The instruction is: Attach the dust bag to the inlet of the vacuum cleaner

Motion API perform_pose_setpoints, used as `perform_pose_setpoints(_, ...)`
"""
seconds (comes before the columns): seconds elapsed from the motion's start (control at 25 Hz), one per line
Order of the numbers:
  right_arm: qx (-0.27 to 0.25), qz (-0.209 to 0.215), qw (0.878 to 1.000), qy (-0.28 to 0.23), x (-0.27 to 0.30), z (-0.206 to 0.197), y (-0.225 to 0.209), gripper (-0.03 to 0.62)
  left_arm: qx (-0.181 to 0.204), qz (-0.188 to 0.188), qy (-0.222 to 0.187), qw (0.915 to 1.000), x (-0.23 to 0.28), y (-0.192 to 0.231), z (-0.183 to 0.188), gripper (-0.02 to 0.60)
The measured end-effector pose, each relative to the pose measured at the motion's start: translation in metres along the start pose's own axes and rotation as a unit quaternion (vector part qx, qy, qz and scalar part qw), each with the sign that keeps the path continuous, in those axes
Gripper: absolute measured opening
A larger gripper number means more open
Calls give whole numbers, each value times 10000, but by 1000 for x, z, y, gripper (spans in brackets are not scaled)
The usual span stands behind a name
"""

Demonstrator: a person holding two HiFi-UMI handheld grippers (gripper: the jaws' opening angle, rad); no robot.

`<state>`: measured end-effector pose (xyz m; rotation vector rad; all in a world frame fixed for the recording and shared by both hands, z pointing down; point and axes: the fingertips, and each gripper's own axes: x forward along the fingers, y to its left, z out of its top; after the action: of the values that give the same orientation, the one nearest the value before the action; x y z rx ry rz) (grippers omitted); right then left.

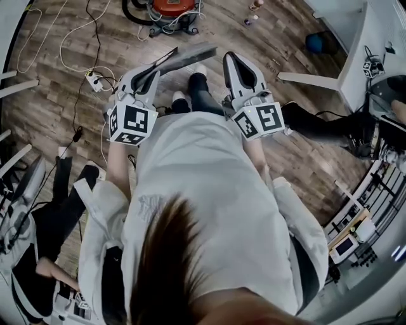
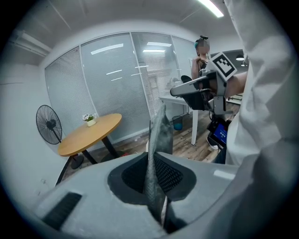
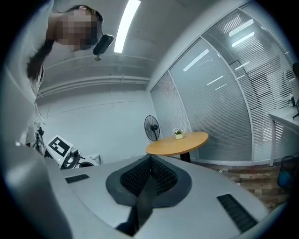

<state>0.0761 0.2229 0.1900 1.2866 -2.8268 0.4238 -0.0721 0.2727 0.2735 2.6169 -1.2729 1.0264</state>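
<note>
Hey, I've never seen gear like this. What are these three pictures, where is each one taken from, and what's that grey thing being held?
A person in white holds a two-jaw gripper in each hand. The downward picture comes from a camera on their head; the two round ones come from cameras riding on the grippers. The left gripper pinches a flat grey dust bag. The right gripper is shut and empty. On the wooden floor ahead stand an orange-topped vacuum cleaner and a power strip.
</note>
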Motion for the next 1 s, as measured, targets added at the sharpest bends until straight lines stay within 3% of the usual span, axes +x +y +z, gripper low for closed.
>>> perform_pose_setpoints(0.56, 55, 49, 9997, 238, 81, 17, -118, 4, -302, 501, 129, 9982, 84, 73, 45, 38)
perform_pose_setpoints(1.0, 150, 69, 9993, 334, 100, 14, -151, 3, -296, 673, 53, 9973, 113, 98, 65, 38)
